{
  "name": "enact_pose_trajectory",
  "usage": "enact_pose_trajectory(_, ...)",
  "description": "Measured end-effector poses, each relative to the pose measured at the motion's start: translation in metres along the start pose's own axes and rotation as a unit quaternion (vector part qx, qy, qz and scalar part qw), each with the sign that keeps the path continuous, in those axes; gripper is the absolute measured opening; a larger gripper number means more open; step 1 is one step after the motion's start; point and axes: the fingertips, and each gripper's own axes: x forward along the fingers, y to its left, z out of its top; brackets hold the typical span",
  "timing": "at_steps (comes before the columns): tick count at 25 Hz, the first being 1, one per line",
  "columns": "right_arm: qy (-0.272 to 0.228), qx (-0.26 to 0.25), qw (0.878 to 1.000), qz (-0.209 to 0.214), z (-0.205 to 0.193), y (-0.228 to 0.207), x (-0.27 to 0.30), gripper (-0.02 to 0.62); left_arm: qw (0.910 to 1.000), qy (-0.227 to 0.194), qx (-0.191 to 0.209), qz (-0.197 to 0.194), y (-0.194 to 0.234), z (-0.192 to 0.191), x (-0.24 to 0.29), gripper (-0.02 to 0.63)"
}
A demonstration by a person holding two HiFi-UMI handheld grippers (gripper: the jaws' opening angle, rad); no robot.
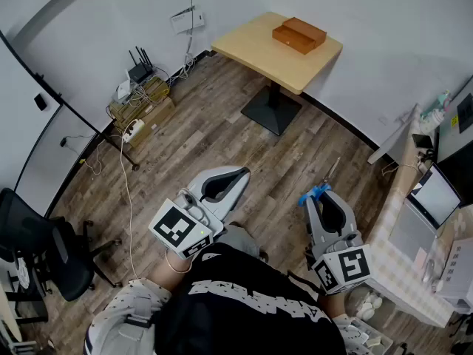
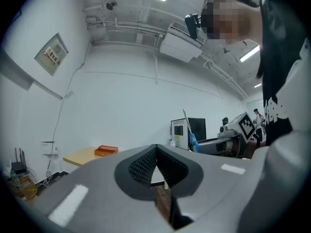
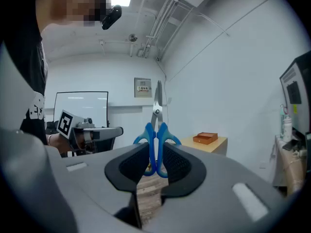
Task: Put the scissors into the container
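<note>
Blue-handled scissors stand blades-up between the jaws of my right gripper, which is shut on their handles. In the head view the scissors stick out past the right gripper, blades pointing away over the wooden floor. My left gripper is held at the left, jaws together with nothing between them; its own view shows the pads touching. An orange-brown box-like container sits on the light wooden table far ahead, also seen as the container and the container.
A black pedestal base stands under the table. Cables and a router lie along the left wall beside cardboard boxes. A black office chair is at the left. A cluttered desk with a checked cloth runs along the right.
</note>
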Motion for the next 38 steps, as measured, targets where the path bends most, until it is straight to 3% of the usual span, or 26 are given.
enact_pose_trajectory(4,0.012,0.006,1.000,0.005,-0.006,0.004,0.000,0.103,0.9996,0.011,0.025,0.001,-0.003,-0.003,-0.001,0.002)
enact_pose_trajectory(11,0.027,0.012,1.000,0.009,-0.016,0.010,0.004,0.104,0.9999,0.012,-0.004,0.003,0.000,-0.006,-0.010,0.002)
enact_pose_trajectory(23,0.027,-0.005,0.999,0.021,-0.012,0.020,0.005,0.104,0.9998,0.000,-0.002,0.021,0.003,-0.002,-0.025,0.002)
enact_pose_trajectory(38,0.034,-0.001,0.999,0.017,-0.015,0.022,0.012,0.104,0.9999,0.010,0.003,0.003,0.010,-0.005,-0.020,0.002)
